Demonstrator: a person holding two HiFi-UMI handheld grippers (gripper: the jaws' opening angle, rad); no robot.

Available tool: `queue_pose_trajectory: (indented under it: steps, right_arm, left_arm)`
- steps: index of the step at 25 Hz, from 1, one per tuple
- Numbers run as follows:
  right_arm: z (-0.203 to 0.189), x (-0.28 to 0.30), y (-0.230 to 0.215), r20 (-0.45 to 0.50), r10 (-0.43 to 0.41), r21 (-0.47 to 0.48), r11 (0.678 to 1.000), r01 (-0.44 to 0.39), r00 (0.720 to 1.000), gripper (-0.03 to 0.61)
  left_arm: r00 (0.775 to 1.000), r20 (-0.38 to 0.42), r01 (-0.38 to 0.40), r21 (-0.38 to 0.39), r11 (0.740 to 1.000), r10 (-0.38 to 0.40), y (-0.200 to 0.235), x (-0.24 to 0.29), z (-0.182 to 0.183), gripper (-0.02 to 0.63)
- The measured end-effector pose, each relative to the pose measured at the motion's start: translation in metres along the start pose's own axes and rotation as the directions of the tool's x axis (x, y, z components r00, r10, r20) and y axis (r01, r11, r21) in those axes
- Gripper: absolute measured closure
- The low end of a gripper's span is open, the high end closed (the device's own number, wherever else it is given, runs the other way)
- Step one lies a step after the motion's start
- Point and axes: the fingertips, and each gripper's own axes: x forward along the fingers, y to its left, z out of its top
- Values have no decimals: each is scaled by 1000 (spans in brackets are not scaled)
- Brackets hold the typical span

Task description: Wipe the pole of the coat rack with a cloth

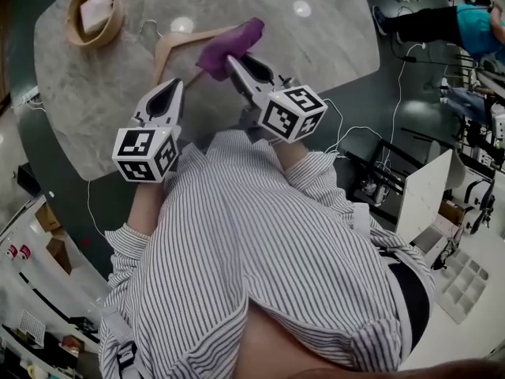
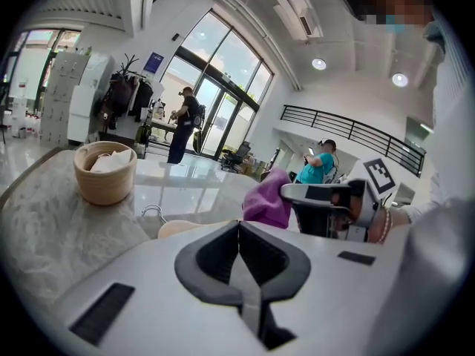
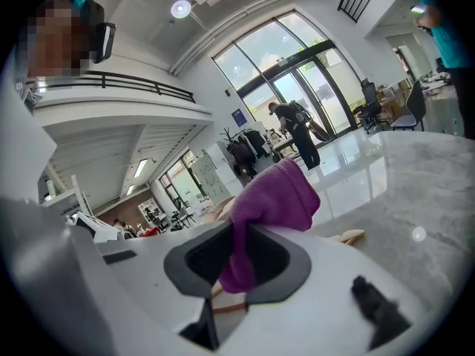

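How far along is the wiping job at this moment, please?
Done: the purple cloth is picked up and clamped in the right gripper. In hand: both grippers hang over the table by a wooden hanger; the left gripper is shut and empty. Left: the wiping itself, which nothing here shows begun.

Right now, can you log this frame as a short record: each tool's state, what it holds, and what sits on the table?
left tool: shut, nothing between the jaws
right tool: shut on the purple cloth
table: marble top, rounded edge
on table: wooden hanger; round basket holding white paper
wiping: not under way
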Motion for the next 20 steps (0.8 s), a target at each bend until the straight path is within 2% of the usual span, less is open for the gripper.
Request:
queue_pose_trajectory:
  steps: [11, 20]
  right_arm:
    - [-2, 3, -45, -61, -56, 20, 998, 58, 997, 517]
    - [-12, 8, -88, -154, -133, -56, 991, 126, 979, 517]
  left_arm:
    - [998, -55, -36, -48, 998, 33, 3, 28, -10, 601]
    - [994, -94, -68, -90, 994, 59, 17, 48, -20, 601]
